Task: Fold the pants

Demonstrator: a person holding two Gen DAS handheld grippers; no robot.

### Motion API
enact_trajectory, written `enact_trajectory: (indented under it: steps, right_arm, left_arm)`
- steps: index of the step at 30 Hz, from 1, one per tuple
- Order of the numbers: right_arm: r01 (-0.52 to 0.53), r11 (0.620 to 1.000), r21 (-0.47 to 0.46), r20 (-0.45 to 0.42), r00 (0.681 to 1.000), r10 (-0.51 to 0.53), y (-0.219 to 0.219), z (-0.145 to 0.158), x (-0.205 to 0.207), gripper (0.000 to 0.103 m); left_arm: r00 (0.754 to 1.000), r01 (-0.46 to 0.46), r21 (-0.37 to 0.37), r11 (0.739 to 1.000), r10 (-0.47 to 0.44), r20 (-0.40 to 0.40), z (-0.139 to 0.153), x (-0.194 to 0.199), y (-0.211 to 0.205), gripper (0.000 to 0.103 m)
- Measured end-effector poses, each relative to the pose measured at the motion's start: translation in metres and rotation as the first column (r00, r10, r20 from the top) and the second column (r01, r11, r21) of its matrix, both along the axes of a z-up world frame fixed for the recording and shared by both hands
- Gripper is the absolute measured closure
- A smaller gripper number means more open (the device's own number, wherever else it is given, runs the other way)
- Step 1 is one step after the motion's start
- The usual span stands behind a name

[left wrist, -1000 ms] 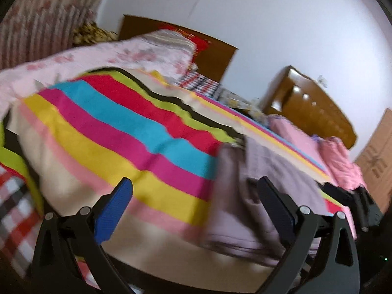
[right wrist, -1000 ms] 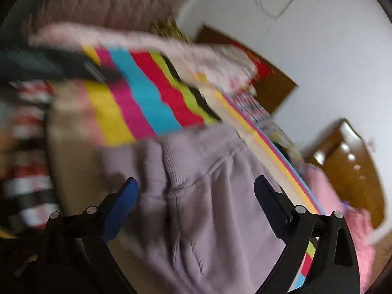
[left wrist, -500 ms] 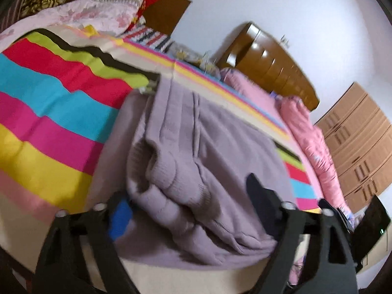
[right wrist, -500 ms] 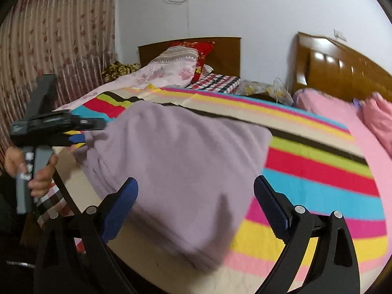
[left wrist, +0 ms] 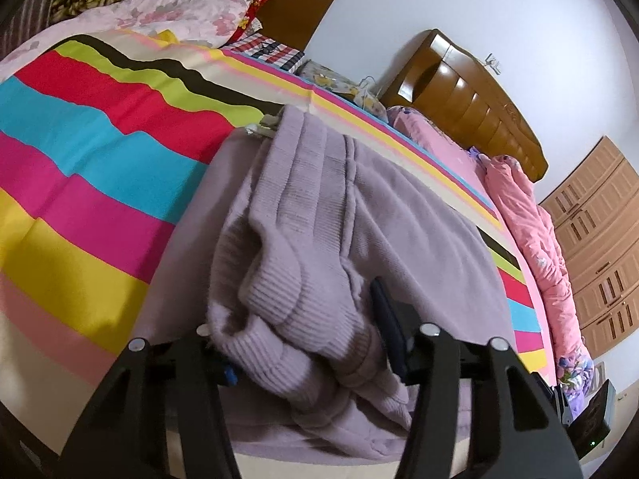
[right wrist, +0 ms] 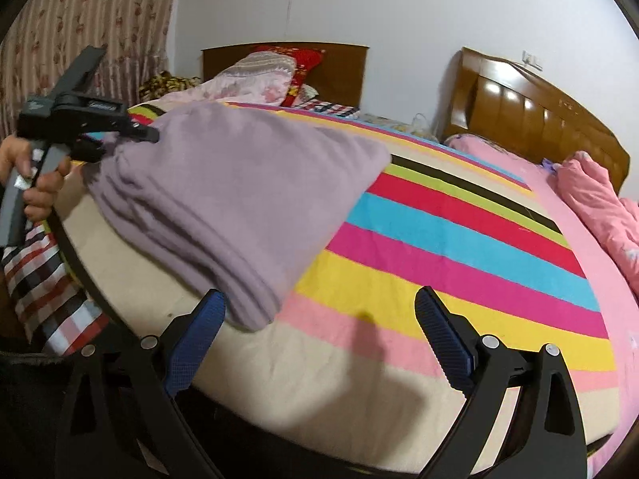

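Observation:
Lilac knit pants (left wrist: 339,215) lie folded in a bundle on the striped bedspread near the bed's front edge. My left gripper (left wrist: 303,343) is closed on the bunched ribbed end of the pants; the fabric hides most of its fingers. In the right wrist view the pants (right wrist: 239,183) show as a thick folded stack, with the left gripper (right wrist: 120,139) gripping their far left corner. My right gripper (right wrist: 319,335) is open and empty, just in front of the stack's near corner, over the bed's front edge.
The striped bedspread (right wrist: 459,239) covers the bed. Pink bedding (right wrist: 599,199) lies along the right side. Pillows (left wrist: 199,4) and wooden headboards (left wrist: 471,95) stand at the back. A checked cloth (right wrist: 44,283) hangs at the front left. A wardrobe (left wrist: 599,239) stands on the right.
My left gripper has closed on the ribbed end of the pants, which has moved between its fingers. My right gripper has drawn back and right from the stack, staying open.

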State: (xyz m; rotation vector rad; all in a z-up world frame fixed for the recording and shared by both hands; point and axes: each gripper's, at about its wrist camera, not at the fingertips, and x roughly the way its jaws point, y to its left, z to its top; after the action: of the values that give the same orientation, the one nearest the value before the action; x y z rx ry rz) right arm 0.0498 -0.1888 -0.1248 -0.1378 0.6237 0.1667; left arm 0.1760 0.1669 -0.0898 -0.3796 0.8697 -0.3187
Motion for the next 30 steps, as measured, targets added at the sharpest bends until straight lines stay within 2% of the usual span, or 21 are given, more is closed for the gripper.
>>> enact_trajectory:
  steps: [1,3,5,6,7,8,9,12,16,17,18,19,21,23,24,25,26,29,30]
  right_arm:
    - [0.0,1.0,-0.017,-0.005,1.0,0.0,0.003,-0.001,0.002,0.01]
    - [-0.004,0.998,-0.066,0.011,1.0,0.005,0.01,-0.002,0.005,0.01]
    - [0.0,0.996,-0.088,0.023,1.0,0.002,0.013,-0.003,0.005,0.01]
    - [0.0,0.995,-0.099,0.029,1.0,0.003,0.014,-0.004,0.005,0.01]
    - [0.003,0.993,-0.121,0.046,0.999,0.002,0.016,-0.004,0.003,0.008]
    - [0.012,0.991,-0.137,0.056,0.998,-0.004,0.017,-0.004,0.003,0.007]
    - [0.027,0.986,-0.163,0.075,0.997,-0.015,0.02,-0.003,0.003,0.007]
    - [0.086,0.961,-0.262,0.13,0.99,-0.053,0.031,-0.004,0.007,0.007]
    - [0.123,0.927,-0.355,0.158,0.985,-0.07,0.039,-0.003,0.014,0.007]
    - [0.121,0.928,-0.352,0.16,0.985,-0.068,0.038,-0.001,0.013,0.007]
    - [0.122,0.932,-0.341,0.165,0.984,-0.068,0.036,0.002,0.012,0.007]
    - [0.124,0.935,-0.331,0.17,0.983,-0.07,0.036,0.004,0.011,0.007]
    - [0.108,0.939,-0.326,0.146,0.987,-0.063,0.035,0.003,0.013,0.007]
    - [0.088,0.953,-0.29,0.1,0.993,-0.061,0.031,-0.004,0.019,0.007]
    - [0.087,0.959,-0.269,0.096,0.993,-0.063,0.029,-0.004,0.02,0.007]
    - [0.084,0.96,-0.267,0.091,0.994,-0.062,0.029,-0.004,0.02,0.007]
    - [0.08,0.959,-0.271,0.088,0.994,-0.058,0.028,-0.003,0.021,0.007]
    - [0.071,0.963,-0.259,0.075,0.996,-0.054,0.024,-0.002,0.024,0.007]
    - [0.073,0.964,-0.257,0.078,0.995,-0.054,0.024,-0.004,0.022,0.006]
  left_arm:
    - [1.0,0.001,0.006,1.0,-0.001,-0.001,0.001,0.0,-0.002,0.045]
    - [1.0,0.019,0.012,1.0,-0.019,-0.002,0.002,0.001,-0.007,0.029]
    - [1.0,0.017,0.044,0.999,-0.017,0.0,0.003,0.002,-0.015,0.027]
    - [1.0,0.01,0.061,0.998,-0.01,0.001,0.003,0.003,-0.017,0.037]
    - [1.0,-0.007,0.094,0.996,0.007,0.003,0.003,0.003,-0.019,0.055]
    - [1.0,0.016,0.082,0.996,-0.016,-0.003,0.002,0.004,-0.019,0.069]
    - [1.0,0.017,0.07,0.997,-0.017,-0.003,0.003,0.004,-0.018,0.073]
    - [0.997,0.047,0.091,0.995,-0.052,0.051,0.031,-0.003,-0.025,0.077]
    - [0.971,0.151,-0.022,0.988,-0.145,0.188,0.104,-0.019,-0.026,0.077]
    - [0.961,0.173,-0.032,0.984,-0.161,0.224,0.121,-0.025,-0.02,0.077]
    - [0.959,0.177,-0.032,0.984,-0.165,0.232,0.125,-0.028,-0.015,0.077]
    - [0.961,0.17,-0.032,0.985,-0.159,0.225,0.123,-0.028,-0.006,0.077]
    - [0.983,0.112,-0.026,0.993,-0.107,0.152,0.09,-0.018,0.017,0.077]
    - [0.999,0.031,-0.04,0.999,-0.032,-0.013,0.019,-0.002,0.043,0.077]
    - [0.998,0.015,-0.08,0.997,-0.02,-0.061,-0.009,-0.002,0.051,0.077]
    - [1.0,0.016,-0.142,0.99,-0.017,-0.005,-0.018,-0.008,0.059,0.076]
    - [0.999,0.027,-0.134,0.991,-0.023,0.035,-0.018,-0.014,0.06,0.076]
    - [0.999,0.013,-0.079,0.997,-0.01,0.038,-0.013,-0.013,0.053,0.076]
    - [0.999,0.007,-0.087,0.996,-0.004,0.035,-0.014,-0.012,0.054,0.076]
